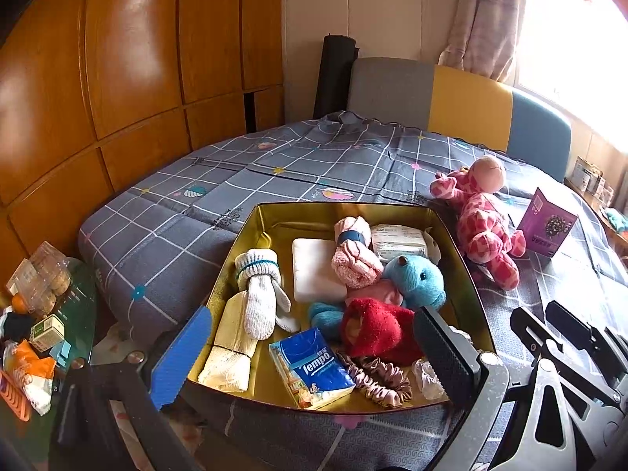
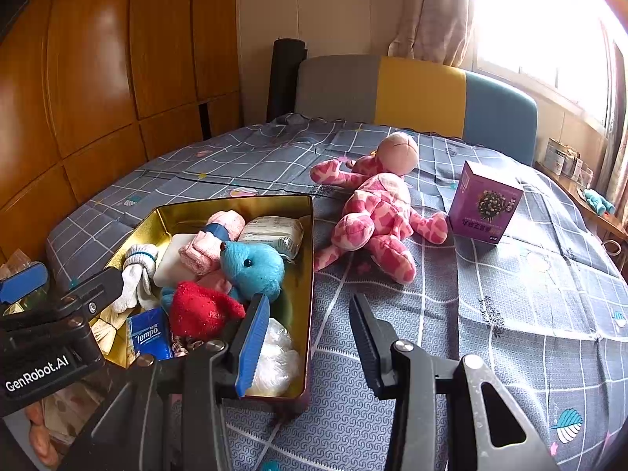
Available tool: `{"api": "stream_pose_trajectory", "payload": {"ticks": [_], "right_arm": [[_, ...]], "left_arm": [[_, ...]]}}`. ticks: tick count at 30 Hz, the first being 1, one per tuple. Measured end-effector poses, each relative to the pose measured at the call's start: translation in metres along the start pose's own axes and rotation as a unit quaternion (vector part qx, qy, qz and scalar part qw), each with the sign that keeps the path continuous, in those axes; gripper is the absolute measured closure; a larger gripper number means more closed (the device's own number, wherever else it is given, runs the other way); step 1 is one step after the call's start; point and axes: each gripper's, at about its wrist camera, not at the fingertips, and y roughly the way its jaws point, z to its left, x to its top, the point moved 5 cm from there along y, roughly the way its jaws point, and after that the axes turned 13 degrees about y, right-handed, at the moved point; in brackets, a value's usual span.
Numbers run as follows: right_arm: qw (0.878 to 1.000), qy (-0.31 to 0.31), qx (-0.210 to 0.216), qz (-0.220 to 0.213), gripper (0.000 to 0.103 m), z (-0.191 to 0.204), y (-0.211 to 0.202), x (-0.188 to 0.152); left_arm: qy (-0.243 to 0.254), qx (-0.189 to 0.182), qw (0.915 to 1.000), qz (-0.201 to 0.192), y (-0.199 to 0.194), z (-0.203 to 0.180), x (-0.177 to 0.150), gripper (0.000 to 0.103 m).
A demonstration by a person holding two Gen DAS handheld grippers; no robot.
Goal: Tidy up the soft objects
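We see both grippers, left (image 1: 310, 357) & right (image 2: 310, 341), jaws spread, holding nothing. Pink giraffe (image 2: 376, 212) lies on bed (image 2: 510, 314), at 3 o'clock from gold tin (image 2: 308, 274) w/ blue plush (image 2: 255, 271).

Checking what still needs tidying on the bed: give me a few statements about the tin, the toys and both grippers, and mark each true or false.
1. The pink spotted plush lies on the bedspread outside the gold tin. True.
2. The blue plush sits beside the purple box. False: it is inside the tin.
3. The Tempo tissue pack is in the tin. True.
4. The right gripper grips the red sock. False: it is open and empty.
5. The left gripper is shut. False: it is open.
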Motion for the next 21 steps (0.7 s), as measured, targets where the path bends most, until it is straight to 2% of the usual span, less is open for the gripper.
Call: {"api": "stream_pose_trajectory", "payload": {"ticks": [6,14,19,21], "right_arm": [[1.0,0.0,0.0,0.0,0.06,0.0004,-0.0005,-0.0001],[1.0,0.001,-0.001,0.0,0.06,0.0002,-0.0013,-0.0009],[1.0,0.005,-0.001,-0.005,0.06,-0.0012,-0.0033,0.0004],[1.0,0.008,-0.001,-0.006,0.06,-0.0023,-0.0036,0.001]], "left_arm": [[0.002,-0.002,1.0,0.0,-0.0019,-0.0021,-0.0001,0.0],[0.007,0.029,0.9994,-0.015,-0.0075,-0.0007,0.0011,0.001],[0.004,0.016,0.9997,-0.017,-0.0085,-0.0001,0.0007,0.002],[0.004,-0.01,0.9999,-0.013,-0.0071,-0.0037,0.001,0.001]]}}
